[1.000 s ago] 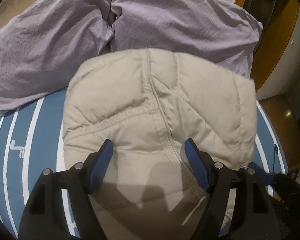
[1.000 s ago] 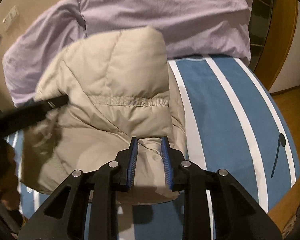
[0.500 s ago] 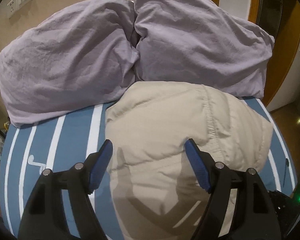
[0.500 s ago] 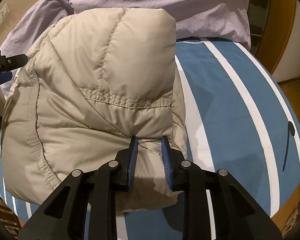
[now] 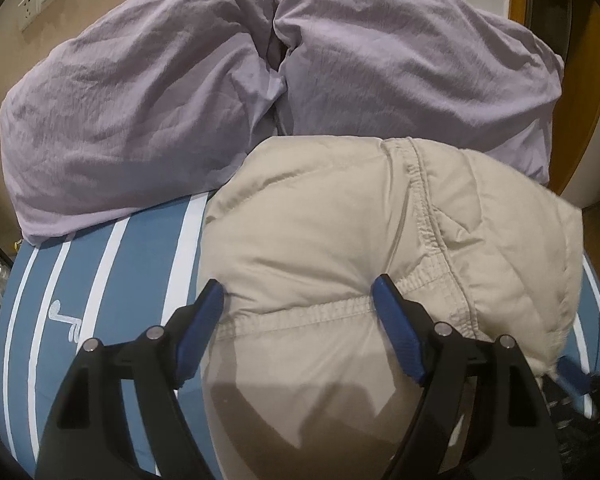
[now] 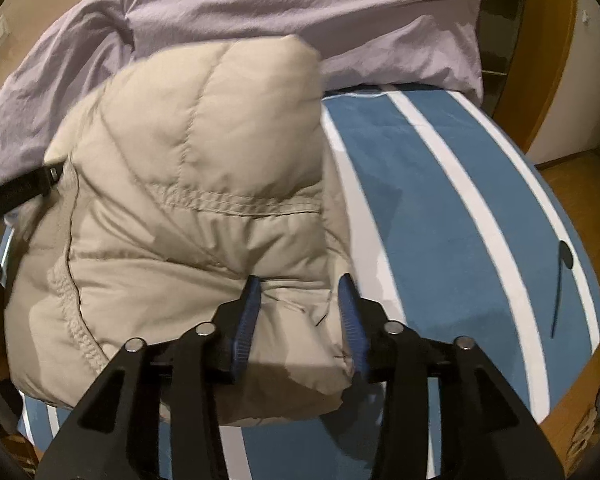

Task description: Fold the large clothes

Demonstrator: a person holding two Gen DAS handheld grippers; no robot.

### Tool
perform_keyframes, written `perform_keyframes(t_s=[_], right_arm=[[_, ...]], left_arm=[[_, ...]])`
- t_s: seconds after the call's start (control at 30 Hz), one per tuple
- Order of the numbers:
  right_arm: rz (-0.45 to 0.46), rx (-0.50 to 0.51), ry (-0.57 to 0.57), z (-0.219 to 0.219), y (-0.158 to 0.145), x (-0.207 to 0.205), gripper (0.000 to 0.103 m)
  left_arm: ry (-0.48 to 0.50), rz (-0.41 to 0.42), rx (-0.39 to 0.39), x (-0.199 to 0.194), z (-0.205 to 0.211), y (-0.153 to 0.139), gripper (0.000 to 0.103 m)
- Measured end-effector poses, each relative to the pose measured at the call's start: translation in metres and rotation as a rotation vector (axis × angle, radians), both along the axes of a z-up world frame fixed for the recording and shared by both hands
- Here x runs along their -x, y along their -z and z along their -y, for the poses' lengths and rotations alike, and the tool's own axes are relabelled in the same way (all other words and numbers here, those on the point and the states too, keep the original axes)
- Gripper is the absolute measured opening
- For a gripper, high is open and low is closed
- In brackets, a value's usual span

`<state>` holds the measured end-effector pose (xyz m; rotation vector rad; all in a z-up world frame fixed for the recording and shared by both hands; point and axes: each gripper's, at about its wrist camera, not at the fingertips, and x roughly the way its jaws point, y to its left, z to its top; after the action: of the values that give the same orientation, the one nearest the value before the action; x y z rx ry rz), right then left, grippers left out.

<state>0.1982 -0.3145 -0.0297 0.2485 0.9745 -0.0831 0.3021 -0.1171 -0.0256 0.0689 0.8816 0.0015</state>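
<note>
Beige puffer jacket [image 6: 188, 208] shows no readable label; right gripper [image 6: 300, 300] just loosened, left gripper [image 5: 298, 300] wide apart

A beige puffer jacket [image 5: 340, 248], folded into a bundle, lies on the blue-and-white striped bedcover [image 5: 100, 280], its far edge against two lilac pillows [image 5: 160, 112] at the bed's head. The left gripper [image 5: 298, 292] stands wide open over the jacket's near part
</note>
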Motion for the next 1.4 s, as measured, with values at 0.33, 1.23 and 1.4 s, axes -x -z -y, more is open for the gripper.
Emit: perform_keyframes(t_s=[0.33,1.23,1.4], right_arm=[[0.158,-0.008,-0.023,-0.011,-0.058,-0.050,0.043],[0.176,0.078,0.024,-0.024,0.007,-0.093,0.044],[0.188,0.067,0.039,-0.024,0.014,-0.092,0.044]], left_arm=[[0.004,-0.008,0.019,-0.005,-0.003,0.008,0.078],[0.022,0.045,0.084,0.000,-0.010,0.016,0.081],[0.023,0.055,0.087,0.001,-0.010,0.018,0.082]])
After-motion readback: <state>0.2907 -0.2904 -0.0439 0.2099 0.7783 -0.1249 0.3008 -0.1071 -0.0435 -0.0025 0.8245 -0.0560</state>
